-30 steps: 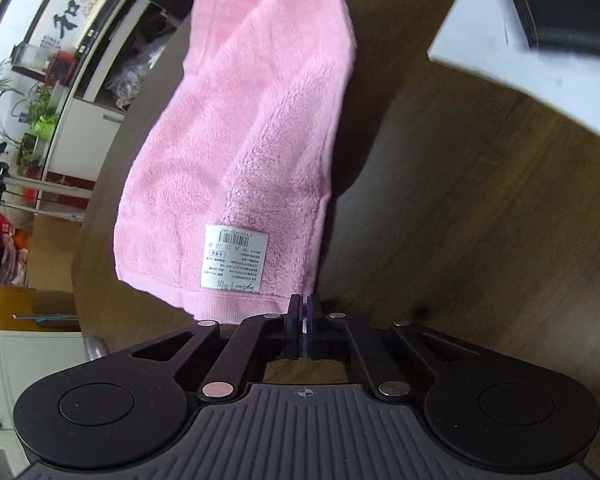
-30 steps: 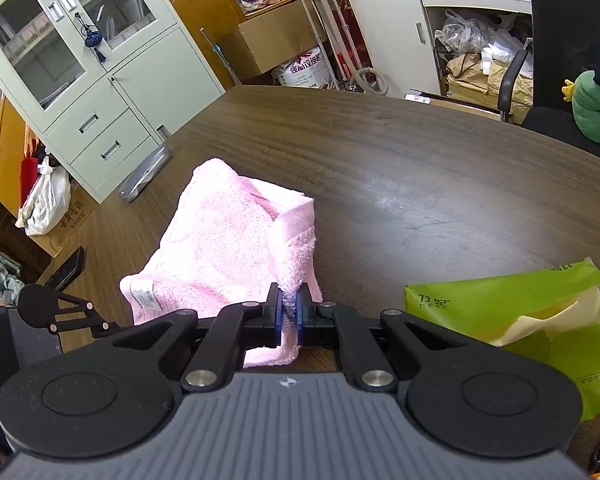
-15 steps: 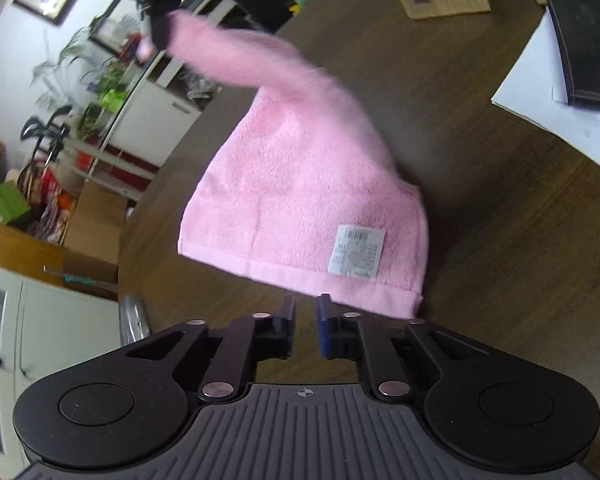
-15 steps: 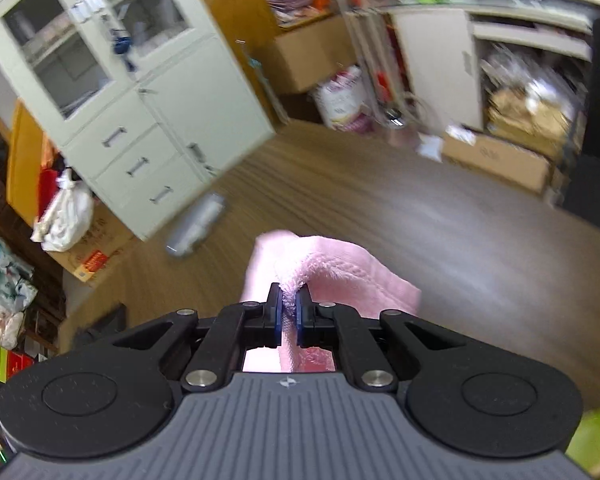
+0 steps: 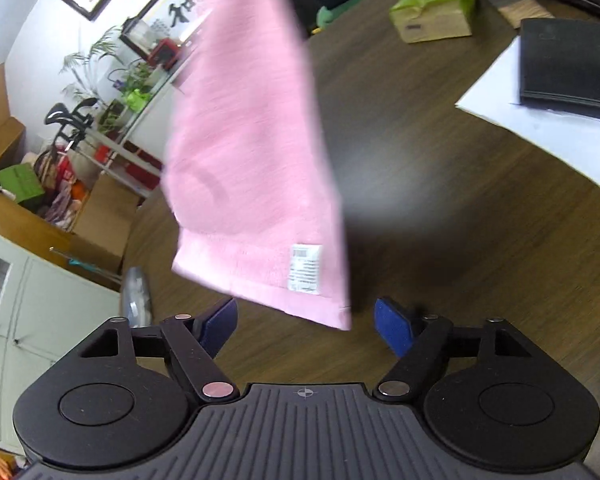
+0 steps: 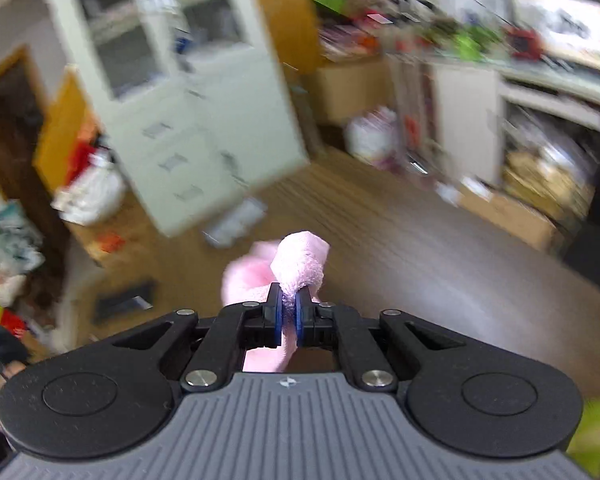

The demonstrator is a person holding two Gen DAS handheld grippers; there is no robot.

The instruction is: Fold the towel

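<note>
A pink towel [image 5: 252, 160] hangs in the air above the dark wooden table [image 5: 440, 208], held by its top corner. A white label [image 5: 306, 267] sits near its lower hem. My left gripper [image 5: 306, 320] is just below that hem with its jaws opening wide, and nothing is between the blue pads [image 5: 394, 326]. In the right wrist view my right gripper [image 6: 287, 314] is shut on a bunched corner of the towel [image 6: 300, 266], lifted high above the table; this view is blurred by motion.
A green tissue pack [image 5: 434, 4], a black folder [image 5: 568, 68] on white paper [image 5: 540, 132] lie at the table's far right. A grey object [image 5: 138, 292] lies near the left table edge. Cabinets [image 6: 180, 92], boxes and shelves stand beyond.
My left gripper let go of the towel's lower corner and spread its jaws wide. The right gripper rose with its corner, so the towel now hangs free off the table.
</note>
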